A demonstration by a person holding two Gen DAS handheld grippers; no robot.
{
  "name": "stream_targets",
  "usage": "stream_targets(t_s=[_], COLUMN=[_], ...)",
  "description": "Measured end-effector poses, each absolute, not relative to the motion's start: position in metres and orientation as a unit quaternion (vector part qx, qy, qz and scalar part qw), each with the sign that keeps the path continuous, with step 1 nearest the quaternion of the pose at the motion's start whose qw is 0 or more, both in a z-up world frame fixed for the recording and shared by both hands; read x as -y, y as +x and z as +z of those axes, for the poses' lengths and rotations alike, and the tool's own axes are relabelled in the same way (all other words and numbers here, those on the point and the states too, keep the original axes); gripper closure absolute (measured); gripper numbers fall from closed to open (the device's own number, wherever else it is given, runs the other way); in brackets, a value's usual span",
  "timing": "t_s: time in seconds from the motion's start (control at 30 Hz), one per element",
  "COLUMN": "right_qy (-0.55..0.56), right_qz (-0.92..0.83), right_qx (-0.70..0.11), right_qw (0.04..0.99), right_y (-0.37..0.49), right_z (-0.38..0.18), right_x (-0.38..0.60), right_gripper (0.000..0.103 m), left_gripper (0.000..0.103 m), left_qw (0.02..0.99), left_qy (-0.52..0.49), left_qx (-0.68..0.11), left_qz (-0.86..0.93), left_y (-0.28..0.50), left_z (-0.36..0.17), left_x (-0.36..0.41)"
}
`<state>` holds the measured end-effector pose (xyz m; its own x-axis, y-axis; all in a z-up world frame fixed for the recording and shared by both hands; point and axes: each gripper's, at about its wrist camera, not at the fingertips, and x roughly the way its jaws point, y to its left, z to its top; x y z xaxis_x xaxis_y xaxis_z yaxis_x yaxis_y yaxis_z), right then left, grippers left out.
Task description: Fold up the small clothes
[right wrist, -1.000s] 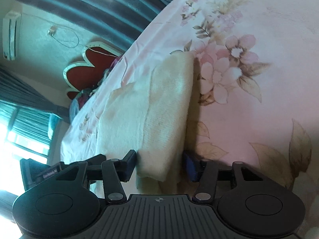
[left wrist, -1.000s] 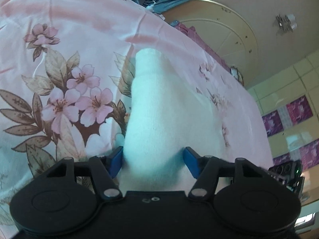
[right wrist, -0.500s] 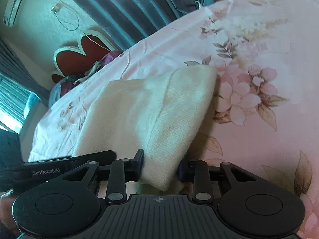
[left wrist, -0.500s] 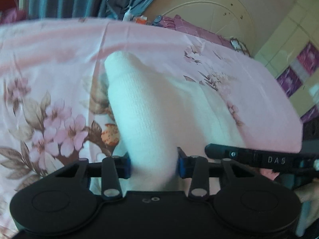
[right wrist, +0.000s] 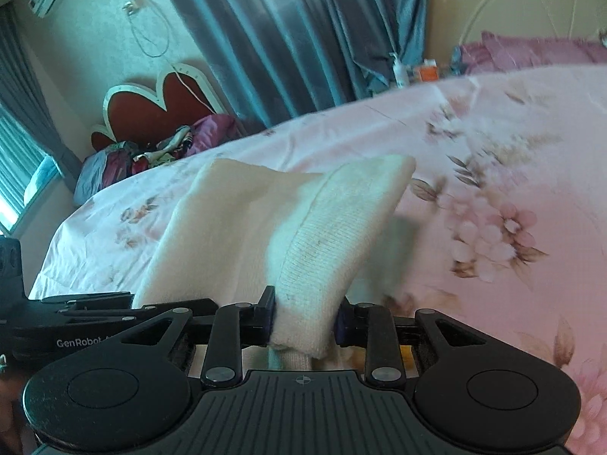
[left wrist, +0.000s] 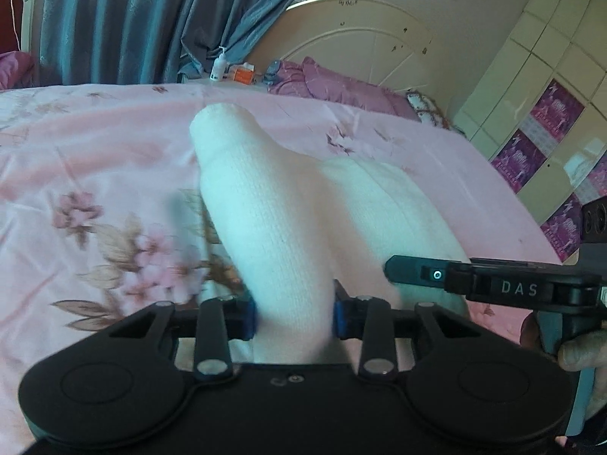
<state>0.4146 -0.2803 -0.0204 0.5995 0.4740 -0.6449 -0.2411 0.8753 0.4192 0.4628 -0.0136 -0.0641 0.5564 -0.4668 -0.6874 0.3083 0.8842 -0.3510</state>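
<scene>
A small cream knitted garment (left wrist: 280, 227) is held up off a pink floral bedsheet (left wrist: 95, 174). My left gripper (left wrist: 292, 316) is shut on one near edge of it, the cloth rising between the blue pads. My right gripper (right wrist: 305, 320) is shut on the other near edge of the same garment (right wrist: 322, 227). The far end of the cloth still touches the sheet. The right gripper's body shows at the right of the left wrist view (left wrist: 493, 284); the left one's body shows at the left of the right wrist view (right wrist: 76, 318).
The bed (right wrist: 493, 159) spreads in all directions under the garment. Purple pillows (left wrist: 334, 79) and a cream headboard (left wrist: 360, 38) lie at the far end. Blue curtains (left wrist: 132, 19) hang behind. A pile of clothes (right wrist: 151, 151) sits by a heart-shaped headboard.
Both grippers closed on the garment's near edges and lifted it, tilting level. The cloth now bunches up between them, and the two grippers stand closer together.
</scene>
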Motion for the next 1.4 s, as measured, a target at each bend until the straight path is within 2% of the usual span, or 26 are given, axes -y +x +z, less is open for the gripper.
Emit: stream_targets(t_s=[0.3,0.77,1.27,1.4], right_qy=[0.120,0.109,0.120,0.140], right_qz=[0.234,0.270,0.249,0.248], right_qx=[-0.384,-0.403,-0.443,-0.459], right_qw=[0.885,0.868,0.853,0.842], right_y=[0.400,0.390,0.395,0.402], right_z=[0.000,-0.026,-0.071,-0.088], right_x=[0.183,0.053,0.051,0.059], right_gripper=[0.075,0.075,0.075,0.075], left_gripper=[0.069,0.069,0.068,0.065], left_qw=[0.886,0.884,0.866,0.863], left_qy=[-0.105,-0.114,-0.148,-0.175], left_qx=[-0.401,-0.419,-0.443,-0.438], left_qz=[-0.208,-0.173,-0.179,-0.182], left_y=[0.434,0.407,0.413,0.414], left_z=[-0.044,-0.054,-0.104,-0.117], left_x=[-0.080,-0.188,-0.214,-0.221])
